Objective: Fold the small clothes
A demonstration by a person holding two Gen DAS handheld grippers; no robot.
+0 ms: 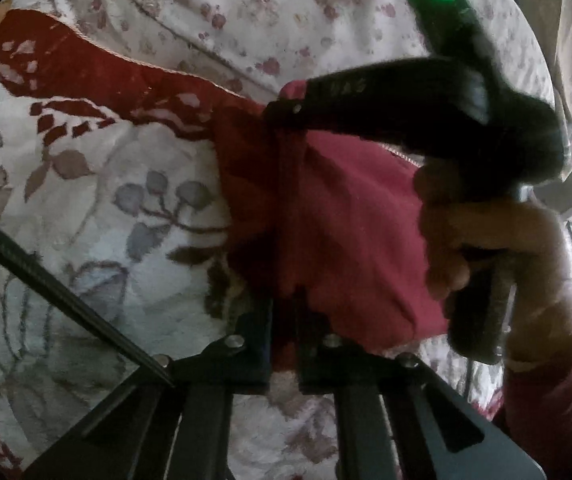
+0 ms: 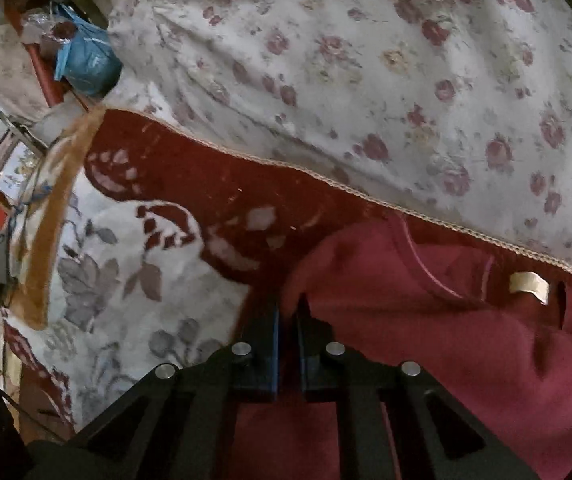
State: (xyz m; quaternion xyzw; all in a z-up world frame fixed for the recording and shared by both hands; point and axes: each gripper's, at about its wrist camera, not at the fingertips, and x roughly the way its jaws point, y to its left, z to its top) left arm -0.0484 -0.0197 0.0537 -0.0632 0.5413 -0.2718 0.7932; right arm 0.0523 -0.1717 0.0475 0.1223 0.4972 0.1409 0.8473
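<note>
The pink garment (image 1: 350, 216) lies bunched on the blanket (image 1: 98, 200), just below the blanket's red border, with the floral sheet (image 1: 246, 12) beyond that border. The left tongs (image 1: 284, 304) are pinched tight on the garment's near edge. The right tongs (image 1: 282, 116) are closed on its far edge beside the border; their own camera shows cloth caught between the tips (image 2: 288, 312). The neckline and label (image 2: 528, 282) lie open, so I judge folding barely begun: no neat fold shows, and every fold is left to do
</note>
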